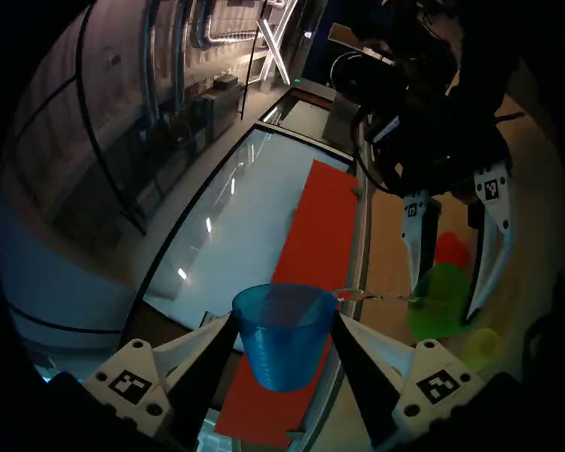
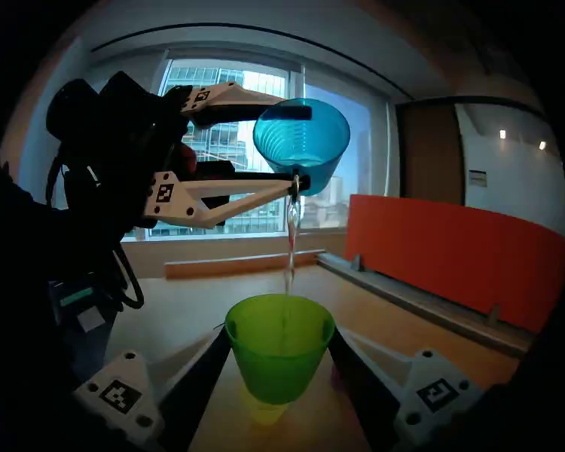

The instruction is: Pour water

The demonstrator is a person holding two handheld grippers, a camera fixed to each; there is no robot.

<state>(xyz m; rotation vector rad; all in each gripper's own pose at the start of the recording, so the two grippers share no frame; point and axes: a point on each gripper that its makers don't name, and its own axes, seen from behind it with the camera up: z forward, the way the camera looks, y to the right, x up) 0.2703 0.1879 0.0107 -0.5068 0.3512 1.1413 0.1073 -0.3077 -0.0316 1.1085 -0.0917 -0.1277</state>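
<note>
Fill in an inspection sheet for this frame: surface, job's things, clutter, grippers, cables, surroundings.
Surface: wooden tabletop, looks dry where visible.
Job's things: blue cup tilted, a thin stream of water falling from its rim into the green cup held upright below.
Clutter: yellow cup on the tabletop under the pour; red object near it, kind unclear.
Grippers: left gripper shut on the blue cup; right gripper shut on the green cup.
Cables: black cable looping below the left gripper's body, clear of the stream.
Surroundings: window facing buildings; red partition along the table edge.
</note>
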